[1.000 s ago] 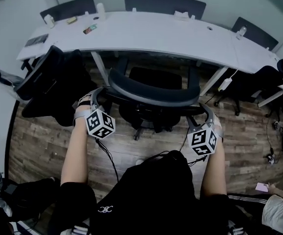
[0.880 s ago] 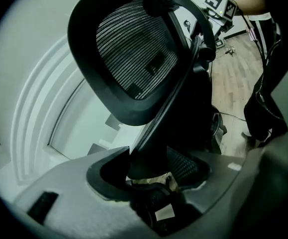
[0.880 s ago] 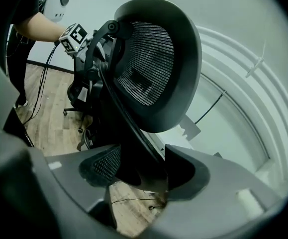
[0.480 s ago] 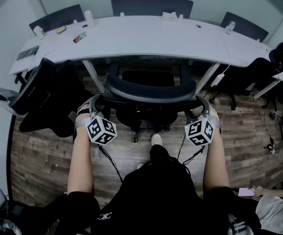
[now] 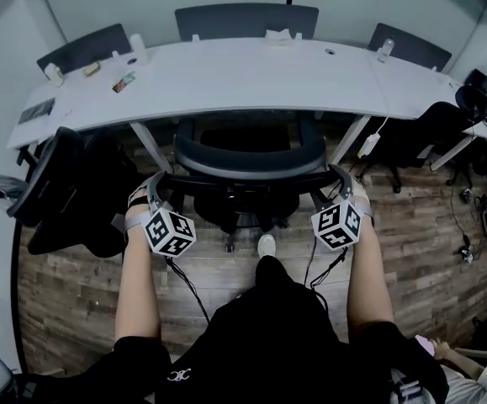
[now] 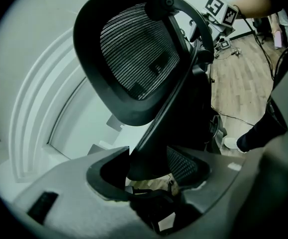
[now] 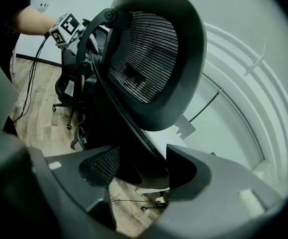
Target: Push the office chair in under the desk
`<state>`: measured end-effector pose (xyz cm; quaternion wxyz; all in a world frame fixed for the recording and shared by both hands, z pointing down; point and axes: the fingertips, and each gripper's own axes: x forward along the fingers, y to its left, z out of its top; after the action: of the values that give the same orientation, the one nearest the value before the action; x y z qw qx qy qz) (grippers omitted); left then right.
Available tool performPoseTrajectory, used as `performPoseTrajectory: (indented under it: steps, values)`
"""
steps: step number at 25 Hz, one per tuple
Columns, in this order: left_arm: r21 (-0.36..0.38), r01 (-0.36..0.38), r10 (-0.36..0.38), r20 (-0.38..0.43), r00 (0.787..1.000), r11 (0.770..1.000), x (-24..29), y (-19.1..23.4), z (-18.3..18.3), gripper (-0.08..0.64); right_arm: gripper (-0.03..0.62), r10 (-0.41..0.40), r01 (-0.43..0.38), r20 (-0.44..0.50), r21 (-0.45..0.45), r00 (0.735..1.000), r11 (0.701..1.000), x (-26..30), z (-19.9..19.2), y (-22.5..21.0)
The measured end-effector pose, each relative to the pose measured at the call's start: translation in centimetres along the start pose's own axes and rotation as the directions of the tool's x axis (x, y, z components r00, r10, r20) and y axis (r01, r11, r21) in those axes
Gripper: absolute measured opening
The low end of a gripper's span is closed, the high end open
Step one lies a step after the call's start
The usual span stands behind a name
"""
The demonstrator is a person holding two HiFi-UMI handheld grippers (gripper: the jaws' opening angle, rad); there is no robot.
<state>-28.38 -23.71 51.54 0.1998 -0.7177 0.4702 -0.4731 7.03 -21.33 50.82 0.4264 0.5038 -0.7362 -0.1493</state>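
The black office chair (image 5: pixel 243 154) stands in the middle of the head view, its seat partly beneath the long white desk (image 5: pixel 226 78). My left gripper (image 5: pixel 161 182) is shut on the left side of the chair's back frame, and my right gripper (image 5: pixel 337 175) is shut on the right side. In the left gripper view the frame bar fills the gap of the left gripper (image 6: pixel 148 166), below the mesh backrest (image 6: pixel 134 54). The right gripper view mirrors this: the right gripper (image 7: pixel 144 168) clamps the bar under the mesh backrest (image 7: pixel 148 54).
A second black chair (image 5: pixel 58 183) stands close on the left, another (image 5: pixel 428 133) on the right. More chairs (image 5: pixel 245 17) line the desk's far side. Small items (image 5: pixel 124 81) lie on the desk. Cables (image 5: pixel 184 280) trail over the wooden floor. My foot (image 5: pixel 266 244) is behind the chair.
The chair has rolled forward, further under the desk, with both grippers holding it. I have stepped forward after it, one foot now showing behind the chair.
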Motion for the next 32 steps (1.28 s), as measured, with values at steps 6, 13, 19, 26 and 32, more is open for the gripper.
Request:
performPoseTrajectory:
  steps: [6,13,19,26,32]
  values:
    - [0.001,-0.004,0.004,0.004,1.0,1.0,3.7,2.1,1.0,0.241,0.293,-0.006,0.006,0.004,0.001,1.0,1.0,3.7,0.9,-2.3]
    - [-0.002,-0.002,0.002,-0.003,1.0,1.0,8.1,4.7,2.0,0.239,0.293,-0.006,0.006,0.006,0.002,1.0,1.0,8.3,2.1,-4.9]
    - [0.0,0.003,-0.003,-0.018,1.0,1.0,11.8,6.9,2.6,0.241,0.293,0.001,-0.001,0.01,-0.001,1.0,1.0,11.9,3.1,-6.8]
    - [-0.002,0.001,-0.002,-0.05,0.999,1.0,15.9,9.0,3.6,0.239,0.293,-0.002,0.002,0.023,-0.002,1.0,1.0,15.8,4.0,-9.1]
    - [-0.005,-0.005,0.005,-0.071,0.997,1.0,19.3,10.7,4.9,0.239,0.293,-0.002,0.002,0.037,-0.005,0.999,1.0,19.1,4.5,-11.6]
